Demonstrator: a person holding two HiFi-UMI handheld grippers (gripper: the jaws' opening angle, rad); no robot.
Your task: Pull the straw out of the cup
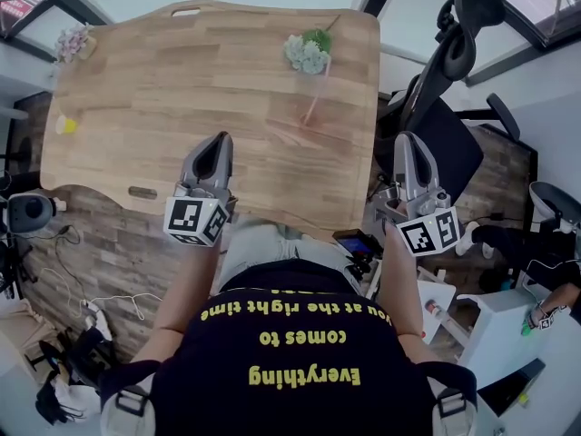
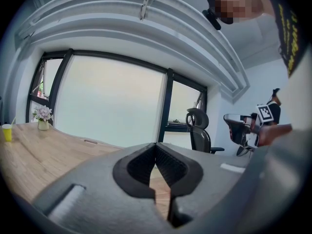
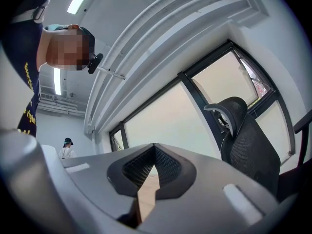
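Observation:
In the head view a thin pink straw [image 1: 317, 95] leans on the wooden table [image 1: 182, 80] at the far right, just below a flower pot [image 1: 307, 51]. The clear cup around it is hard to make out. A small yellow cup [image 1: 65, 124] stands at the table's left edge, also seen as the yellow cup [image 2: 7, 132] in the left gripper view. My left gripper [image 1: 218, 142] hovers over the near edge, shut and empty. My right gripper [image 1: 406, 139] is off the table's right side, shut and empty. The straw appears in neither gripper view.
A second flower vase [image 1: 73, 42] stands at the table's far left corner, seen as the vase [image 2: 43, 116] from the left gripper. A black office chair [image 1: 445, 80] stands right of the table, close to my right gripper. A person [image 3: 67, 147] stands far off.

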